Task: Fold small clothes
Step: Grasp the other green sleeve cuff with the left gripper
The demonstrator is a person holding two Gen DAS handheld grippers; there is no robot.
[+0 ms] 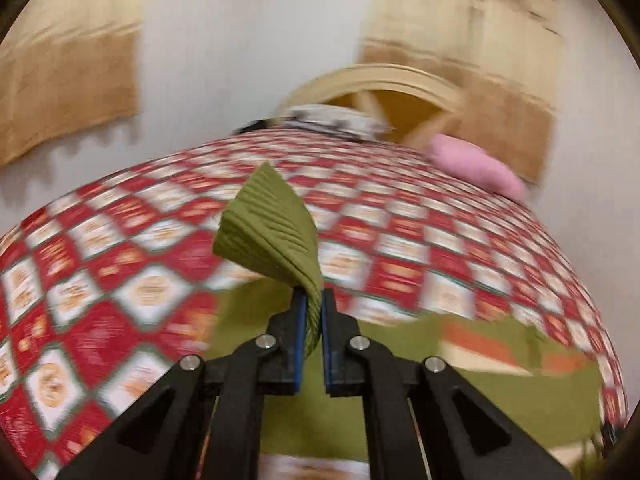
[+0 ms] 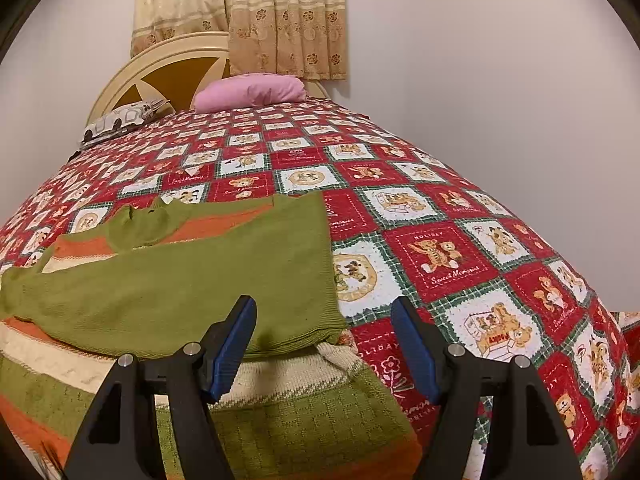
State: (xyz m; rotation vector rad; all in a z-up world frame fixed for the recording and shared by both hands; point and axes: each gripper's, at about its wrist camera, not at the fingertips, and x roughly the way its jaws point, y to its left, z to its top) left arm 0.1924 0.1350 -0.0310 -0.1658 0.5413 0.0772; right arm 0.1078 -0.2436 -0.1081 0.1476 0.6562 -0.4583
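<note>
A small green knit sweater with orange and cream stripes (image 2: 208,280) lies on the red patchwork bedspread (image 2: 440,256), partly folded over itself. My left gripper (image 1: 314,300) is shut on a ribbed green edge of the sweater (image 1: 272,224), which sticks up between the pads above the bed. The rest of the sweater shows below it (image 1: 400,392). The left wrist view is blurred by motion. My right gripper (image 2: 324,320) is open and empty, hovering over the sweater's right edge near the bed's front.
A pink pillow (image 2: 252,90) and a folded car-print cloth (image 2: 120,120) lie at the head of the bed by the cream headboard (image 2: 120,76). Beige curtains (image 2: 280,20) hang on the wall behind. White wall runs along the right.
</note>
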